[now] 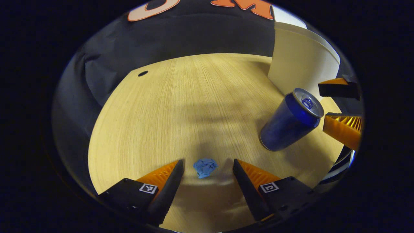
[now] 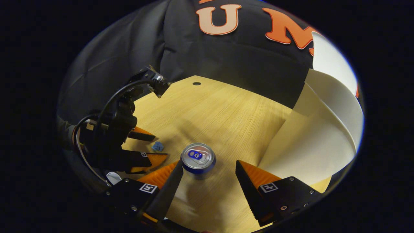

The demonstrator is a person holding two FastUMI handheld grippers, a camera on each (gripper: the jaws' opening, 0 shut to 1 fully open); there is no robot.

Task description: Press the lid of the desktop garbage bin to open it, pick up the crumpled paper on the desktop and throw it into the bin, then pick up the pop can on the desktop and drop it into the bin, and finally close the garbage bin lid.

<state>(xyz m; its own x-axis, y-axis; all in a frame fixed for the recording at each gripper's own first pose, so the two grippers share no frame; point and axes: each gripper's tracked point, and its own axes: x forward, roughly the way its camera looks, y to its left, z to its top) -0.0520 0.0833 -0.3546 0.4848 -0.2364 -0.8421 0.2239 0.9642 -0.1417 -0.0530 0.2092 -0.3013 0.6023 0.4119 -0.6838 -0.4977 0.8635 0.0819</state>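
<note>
In the left gripper view, the left gripper [image 1: 208, 168] sits at the bottom of the frame with its jaws spread wide, and the crumpled paper [image 1: 205, 167], a small blue wad, lies on the wooden desktop [image 1: 181, 106] right between the fingertips, touched by neither. Picking up the paper looks like the step in hand; the next move calls for easing down until the fingers flank the wad, then pressing together on it. Further in, at right of that frame, the pop can [image 1: 291, 121] stands upright, with the right gripper's fingers at the right edge just beside it. In the right gripper view, the right gripper [image 2: 209, 170] is likewise spread, at the bottom of the frame, the can's top between and just beyond its tips, not pinched. Beyond, at the right of the frame, rises the pale garbage bin [image 2: 310, 145]; whether its lid is open I cannot tell with certainty.
</note>
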